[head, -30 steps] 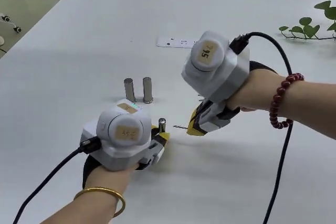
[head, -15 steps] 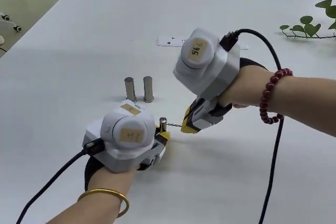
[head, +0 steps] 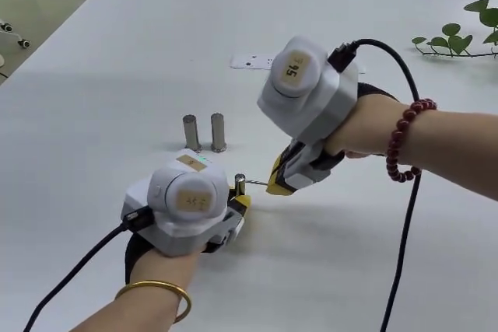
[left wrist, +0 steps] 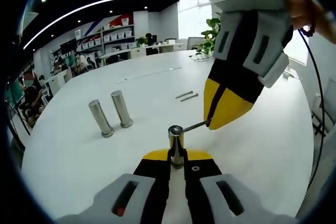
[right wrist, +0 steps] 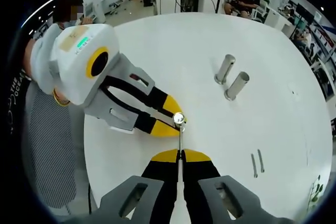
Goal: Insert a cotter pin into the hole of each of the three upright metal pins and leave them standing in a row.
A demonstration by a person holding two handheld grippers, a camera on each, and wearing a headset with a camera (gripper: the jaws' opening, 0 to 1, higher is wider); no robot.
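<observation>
- Two free metal pins [head: 191,131] stand upright side by side on the tabletop [head: 117,52], far-left of the work (close together, not touching).
- The left claw [head: 240,201] pinches the third metal pin [head: 240,184] low on its shaft. The left gripper view shows the jaws tight against its base, with the pin upright.
- The cotter pin [head: 257,183] lies level, its tip meeting the third metal pin just under the top. A second ago a clear gap lay between them. Whether the tip sits in the hole I cannot tell.
- The right claw [head: 278,186] is pressed together on the cotter pin's rear end. It has come left since a second ago.
- In the left gripper view, two spare cotter pins [left wrist: 186,96] lie together on the tabletop, farther off.
</observation>
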